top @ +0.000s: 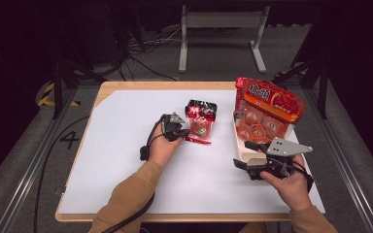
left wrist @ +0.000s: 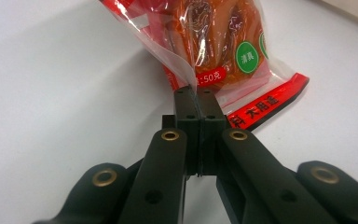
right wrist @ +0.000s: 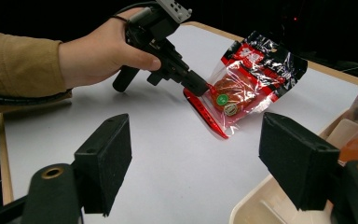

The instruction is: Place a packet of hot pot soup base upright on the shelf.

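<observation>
Nearest the person, the right claw [top: 241, 164] hovered low over the white desk [top: 126, 160] at its right side, its jaws standing wide apart with nothing between them; in the right gripper view its two black pads [right wrist: 103, 161] framed bare desk. Just beyond it lay a pale tray [top: 239, 145] holding a large orange-red bag of snacks [top: 267, 109], which leaned up out of the tray toward the far edge. To the left, nearer the middle of the desk, the left claw [top: 183, 132] reached forward from the hand [top: 162, 148] and was clamped on the near edge of a small red and black snack packet [top: 200, 122]. The left gripper view showed its jaws pressed together on the clear seam of the packet [left wrist: 186, 77], beside the red printed strip. The packet itself lay flat on the desk, its black top pointing away, well apart from the tray.
</observation>
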Action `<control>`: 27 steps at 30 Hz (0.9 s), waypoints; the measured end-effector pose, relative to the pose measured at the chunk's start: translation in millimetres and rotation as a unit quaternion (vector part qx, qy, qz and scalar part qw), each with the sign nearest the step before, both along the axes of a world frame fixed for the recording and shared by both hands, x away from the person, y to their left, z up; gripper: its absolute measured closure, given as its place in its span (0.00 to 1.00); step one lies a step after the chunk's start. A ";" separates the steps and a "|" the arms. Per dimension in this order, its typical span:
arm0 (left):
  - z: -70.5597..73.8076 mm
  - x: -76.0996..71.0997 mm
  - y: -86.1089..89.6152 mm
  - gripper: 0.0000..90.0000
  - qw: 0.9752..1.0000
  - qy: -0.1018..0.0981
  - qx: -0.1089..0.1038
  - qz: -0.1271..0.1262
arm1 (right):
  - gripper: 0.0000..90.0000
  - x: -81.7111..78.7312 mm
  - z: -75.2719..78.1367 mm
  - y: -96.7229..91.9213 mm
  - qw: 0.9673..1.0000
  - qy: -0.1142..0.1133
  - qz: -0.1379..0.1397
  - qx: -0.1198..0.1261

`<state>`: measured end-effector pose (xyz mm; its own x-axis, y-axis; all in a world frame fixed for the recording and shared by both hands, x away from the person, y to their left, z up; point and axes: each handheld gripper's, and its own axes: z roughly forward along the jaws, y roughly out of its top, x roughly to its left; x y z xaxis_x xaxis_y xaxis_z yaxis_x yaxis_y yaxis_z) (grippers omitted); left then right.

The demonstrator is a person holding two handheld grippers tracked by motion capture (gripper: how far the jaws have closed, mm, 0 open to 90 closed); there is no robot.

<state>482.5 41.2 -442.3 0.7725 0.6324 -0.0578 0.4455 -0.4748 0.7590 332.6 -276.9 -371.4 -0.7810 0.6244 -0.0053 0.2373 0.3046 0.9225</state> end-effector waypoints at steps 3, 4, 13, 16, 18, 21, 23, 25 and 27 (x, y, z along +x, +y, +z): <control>6.2 -6.3 1.7 1.00 1.000 -0.014 0.003 -0.007 | 0.29 0.7 0.3 0.7 1.000 0.001 -0.002 -0.001; 8.1 -8.6 2.5 1.00 1.000 -0.020 0.006 -0.008 | 0.29 0.9 0.6 1.0 1.000 0.001 -0.002 -0.001; 24.7 -31.8 18.0 1.00 0.998 -0.053 -0.005 -0.016 | 0.31 5.4 4.9 4.4 1.000 0.004 -0.013 -0.001; 32.5 -40.5 22.3 1.00 0.997 -0.066 -0.012 -0.023 | 0.33 8.3 7.4 6.3 1.000 0.005 -0.015 0.001; 37.7 -47.1 24.3 1.00 0.997 -0.073 -0.018 -0.028 | 0.35 10.7 9.5 7.9 1.000 0.006 -0.017 0.001; 45.1 -57.3 26.1 1.00 0.996 -0.083 -0.027 -0.037 | 0.36 14.6 12.7 10.7 1.000 0.010 -0.013 0.010; 49.5 -64.1 26.3 1.00 0.995 -0.088 -0.032 -0.045 | 0.36 16.6 14.3 12.4 1.000 0.009 -0.015 0.011; 53.6 -70.7 26.6 1.00 0.993 -0.096 -0.036 -0.052 | 0.37 18.9 16.3 13.9 1.000 0.012 -0.015 0.015; 57.2 -77.5 26.7 1.00 0.992 -0.100 -0.038 -0.060 | 0.42 22.5 18.5 14.6 0.999 0.022 -0.008 0.026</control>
<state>405.0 68.0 -385.1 0.8425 0.5354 0.0594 0.2267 -0.4524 0.8625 355.1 -262.2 -352.9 -0.7697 0.6354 0.0614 0.2825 0.2528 0.9254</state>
